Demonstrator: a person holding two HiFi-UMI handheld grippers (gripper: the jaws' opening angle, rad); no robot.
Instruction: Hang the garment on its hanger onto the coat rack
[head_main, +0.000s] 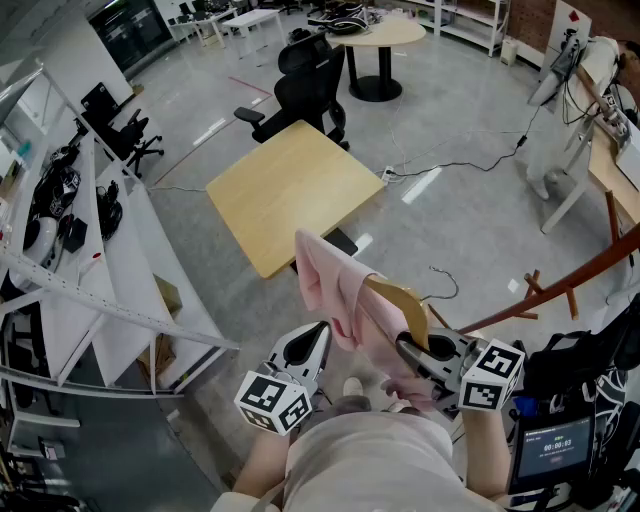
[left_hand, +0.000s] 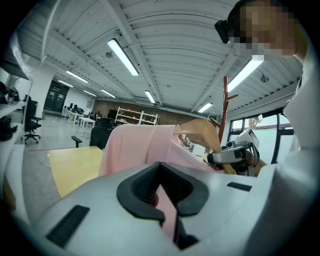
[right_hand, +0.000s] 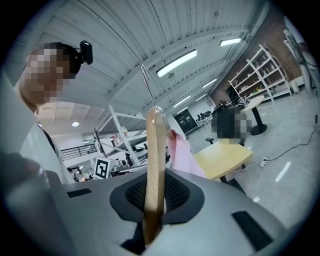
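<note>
A pink garment (head_main: 335, 290) drapes over a wooden hanger (head_main: 400, 300) with a wire hook (head_main: 440, 288), held in front of the person's chest. My right gripper (head_main: 405, 350) is shut on the hanger's wooden arm (right_hand: 154, 165), which stands upright between its jaws (right_hand: 155, 200). My left gripper (head_main: 318, 335) sits at the garment's lower left, shut with a strip of pink cloth (left_hand: 140, 145) in its jaws (left_hand: 162, 192). The reddish-brown coat rack (head_main: 560, 290) stands to the right, apart from the hanger; its post (left_hand: 225, 107) rises behind the hanger (left_hand: 202, 132).
A light wooden table (head_main: 295, 185) stands ahead, with a black office chair (head_main: 305, 85) behind it. White shelving (head_main: 90, 260) runs along the left. A black bag with a small screen (head_main: 565, 430) hangs at the lower right. A cable (head_main: 470, 160) crosses the floor.
</note>
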